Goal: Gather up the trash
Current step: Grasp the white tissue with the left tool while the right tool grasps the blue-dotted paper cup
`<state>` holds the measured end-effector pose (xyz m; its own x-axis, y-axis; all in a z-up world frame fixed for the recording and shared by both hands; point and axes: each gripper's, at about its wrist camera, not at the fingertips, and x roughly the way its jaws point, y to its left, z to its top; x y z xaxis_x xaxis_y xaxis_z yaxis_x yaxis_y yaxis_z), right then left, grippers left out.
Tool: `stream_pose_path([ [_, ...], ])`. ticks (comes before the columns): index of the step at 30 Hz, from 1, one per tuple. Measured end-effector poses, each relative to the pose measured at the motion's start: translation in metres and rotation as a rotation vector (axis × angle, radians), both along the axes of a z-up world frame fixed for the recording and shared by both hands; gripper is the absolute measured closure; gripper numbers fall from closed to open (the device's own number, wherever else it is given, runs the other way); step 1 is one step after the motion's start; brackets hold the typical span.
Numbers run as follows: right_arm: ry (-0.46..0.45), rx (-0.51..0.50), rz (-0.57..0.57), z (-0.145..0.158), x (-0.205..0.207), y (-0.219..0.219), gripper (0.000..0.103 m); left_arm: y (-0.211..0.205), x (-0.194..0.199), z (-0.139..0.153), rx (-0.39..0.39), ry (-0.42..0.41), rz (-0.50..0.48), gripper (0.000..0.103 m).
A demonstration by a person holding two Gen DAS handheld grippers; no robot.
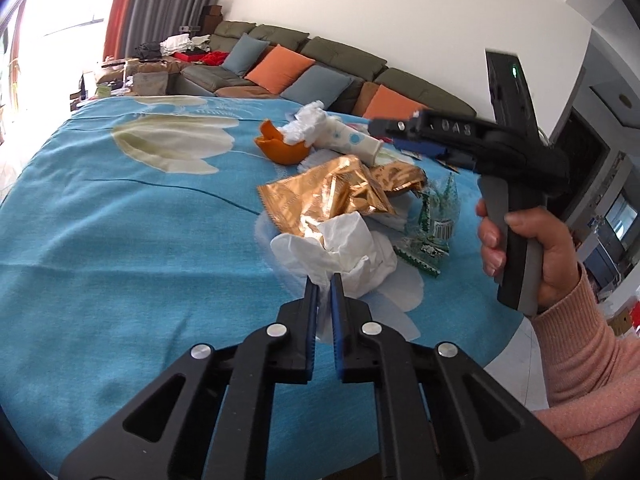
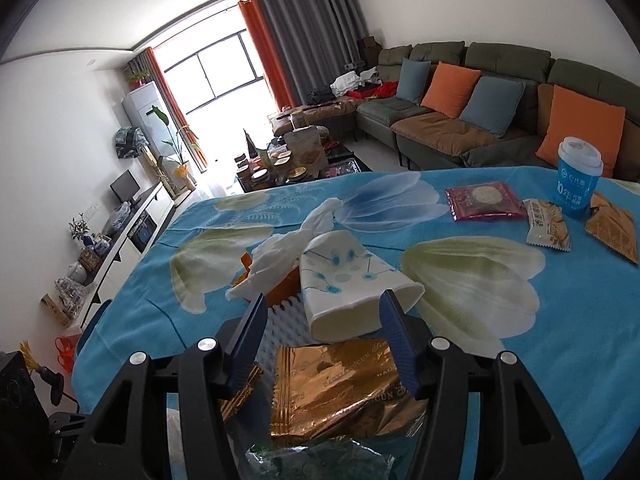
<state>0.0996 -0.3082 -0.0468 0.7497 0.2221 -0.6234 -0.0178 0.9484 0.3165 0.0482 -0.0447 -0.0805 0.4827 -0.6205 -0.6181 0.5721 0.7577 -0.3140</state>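
- The table wears a blue floral cloth (image 1: 120, 208), and the litter sits heaped toward its right half in the left wrist view.
- At the near edge of that heap, the left gripper (image 1: 325, 280) has its two blue pads drawn tight together on the corner of a crumpled white tissue (image 1: 340, 252), which lies on the cloth against the heap.
- Just behind the tissue lies a crinkled gold foil wrapper (image 1: 328, 196), and farther back half an orange peel (image 1: 280, 146) sits beside a wad of white paper (image 1: 308, 122).
- A squashed white paper cup with blue dots (image 1: 352, 140) lies on its side next to that wad.
- To the right of the gold foil lies a clear plastic wrapper with green print (image 1: 432, 224).
- Farther right, a hand (image 1: 532, 256) in a pink sleeve grips the handle of the right gripper (image 2: 324, 300), which hangs over the far side of the heap.
- From its own camera, the right gripper's pads stand apart, one on each side of the dotted cup's flattened mouth; I cannot tell whether they touch it.
- Beyond that, to the right on the cloth and well apart from the heap, lie a dark red snack packet (image 2: 484, 200), a pale biscuit packet (image 2: 546, 222) and another gold sachet (image 2: 612, 228).
- An upright blue cup with a white lid (image 2: 576, 178) stands behind them near the far edge.
- A grey-green sofa with orange and blue cushions (image 2: 460, 116) runs along the wall behind.
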Motion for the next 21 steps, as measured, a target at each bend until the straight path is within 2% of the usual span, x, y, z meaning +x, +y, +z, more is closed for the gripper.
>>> stream_pose_path([
  [3, 0.015, 0.016, 0.009, -0.008, 0.001, 0.003, 0.048, 0.009, -0.001, 0.003, -0.013, -0.008, 0.016, 0.096],
  [8, 0.028, 0.066, -0.01, -0.016, 0.009, 0.0, 0.059, 0.019, 0.001, 0.005, -0.013, -0.014, 0.047, 0.096],
  [11, 0.028, 0.087, -0.011, -0.019, 0.013, -0.003, 0.077, 0.026, 0.002, 0.004, -0.02, -0.01, 0.065, 0.096],
  [15, 0.016, 0.093, -0.004, -0.021, 0.012, -0.002, 0.096, 0.033, 0.003, 0.004, -0.029, -0.012, 0.082, 0.096],
  [21, -0.039, 0.065, 0.011, -0.006, 0.003, 0.001, 0.1, 0.045, 0.001, 0.01, -0.037, -0.031, 0.105, 0.097],
])
